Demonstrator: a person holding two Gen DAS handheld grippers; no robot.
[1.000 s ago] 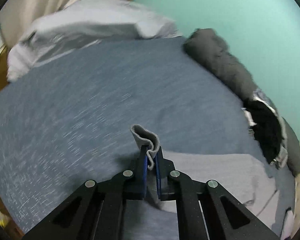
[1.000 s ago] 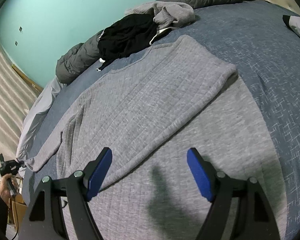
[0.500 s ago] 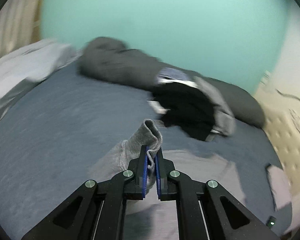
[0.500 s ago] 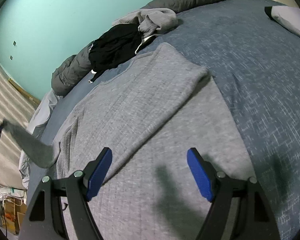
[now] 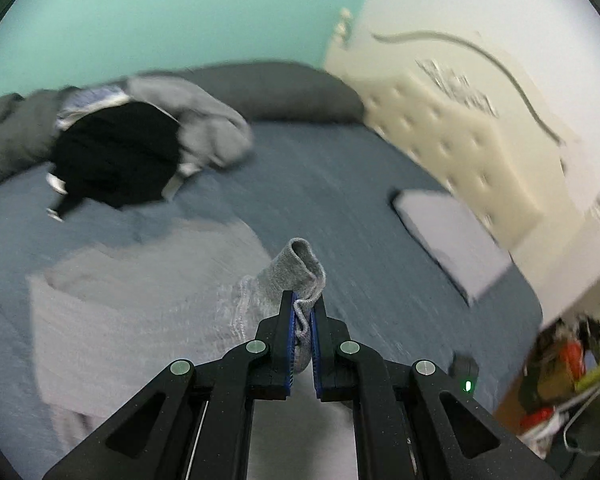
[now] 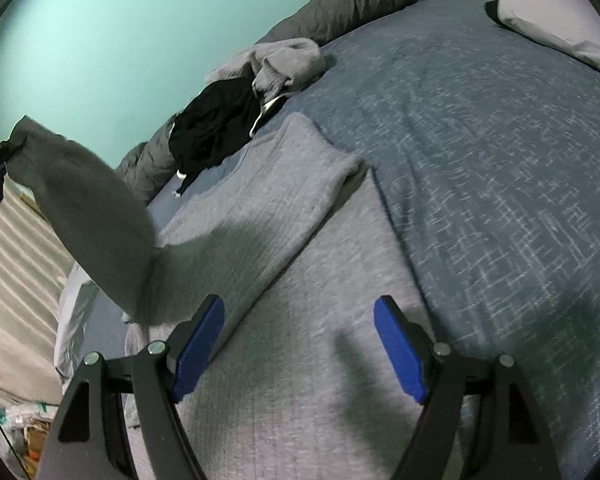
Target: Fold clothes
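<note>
left wrist view: the left gripper [image 5: 303, 312] is clamped tight on the ribbed cuff [image 5: 296, 270] of the grey sweater [image 6: 300, 360], and the sleeve [image 6: 88, 216] hangs lifted in the air over the garment's left side. right wrist view: the right gripper [image 6: 300, 344] hovers with its jaws wide apart and nothing between them, low over the sweater spread flat on the blue bedspread [image 6: 500, 160], with a pile of black and grey clothes [image 6: 236, 116] lying beyond by the teal wall.
</note>
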